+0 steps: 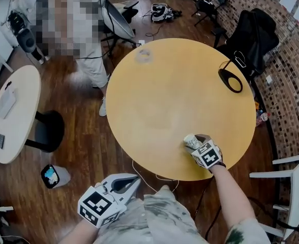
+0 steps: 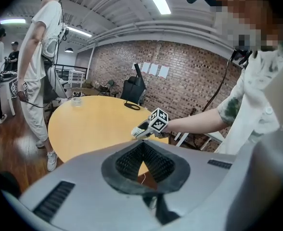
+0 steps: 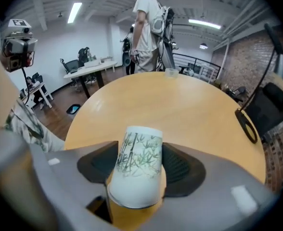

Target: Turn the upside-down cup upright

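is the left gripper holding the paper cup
No, the cup is clamped between the pads of the right gripper; the left gripper is shut on nothing.

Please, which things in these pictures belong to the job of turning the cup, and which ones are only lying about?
For the job:
- paper cup, upside down, clamped in the right gripper
- round table beneath it

Lying about:
- clear cup at the table's far edge
- black ring-shaped thing near its right edge
- left gripper, shut and empty, off the table

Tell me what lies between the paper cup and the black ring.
Nothing: only bare tabletop between the paper cup and the black ring, as the head view shows.
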{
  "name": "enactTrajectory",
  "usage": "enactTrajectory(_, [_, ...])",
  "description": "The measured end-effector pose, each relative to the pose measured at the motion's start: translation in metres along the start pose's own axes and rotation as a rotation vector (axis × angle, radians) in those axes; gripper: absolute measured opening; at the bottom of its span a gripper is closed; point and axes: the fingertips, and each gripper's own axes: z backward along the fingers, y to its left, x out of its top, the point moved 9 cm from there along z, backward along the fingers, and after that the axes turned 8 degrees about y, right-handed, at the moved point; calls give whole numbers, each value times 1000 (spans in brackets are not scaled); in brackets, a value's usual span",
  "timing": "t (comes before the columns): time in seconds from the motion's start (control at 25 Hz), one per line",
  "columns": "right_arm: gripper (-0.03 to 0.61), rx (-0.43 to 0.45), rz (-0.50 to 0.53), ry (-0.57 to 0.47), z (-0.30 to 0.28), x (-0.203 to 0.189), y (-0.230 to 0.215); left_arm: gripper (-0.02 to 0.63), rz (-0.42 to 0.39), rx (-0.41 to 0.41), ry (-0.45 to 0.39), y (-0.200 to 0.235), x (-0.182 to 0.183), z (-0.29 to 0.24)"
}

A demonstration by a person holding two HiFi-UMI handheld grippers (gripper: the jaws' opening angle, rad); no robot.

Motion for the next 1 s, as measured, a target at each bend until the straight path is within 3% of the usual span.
enactTrajectory(0.28, [284,-61,-125,-271,6,-21,-4,8,-34,-14,47,-11,6,-15])
enactTrajectory(0.44, [282,-88,-158,-370,4,-36,-2,8,-51,-12,67,-20,6,-22])
enactTrajectory(0.68, [281,-108,-201,-458,3,-49,1,8,-78,-13,91,-30,7,-25])
enactTrajectory(1.0, [287,-138,-236,-503,14,-74,11,6,-101,-5,98,-42,14,-28])
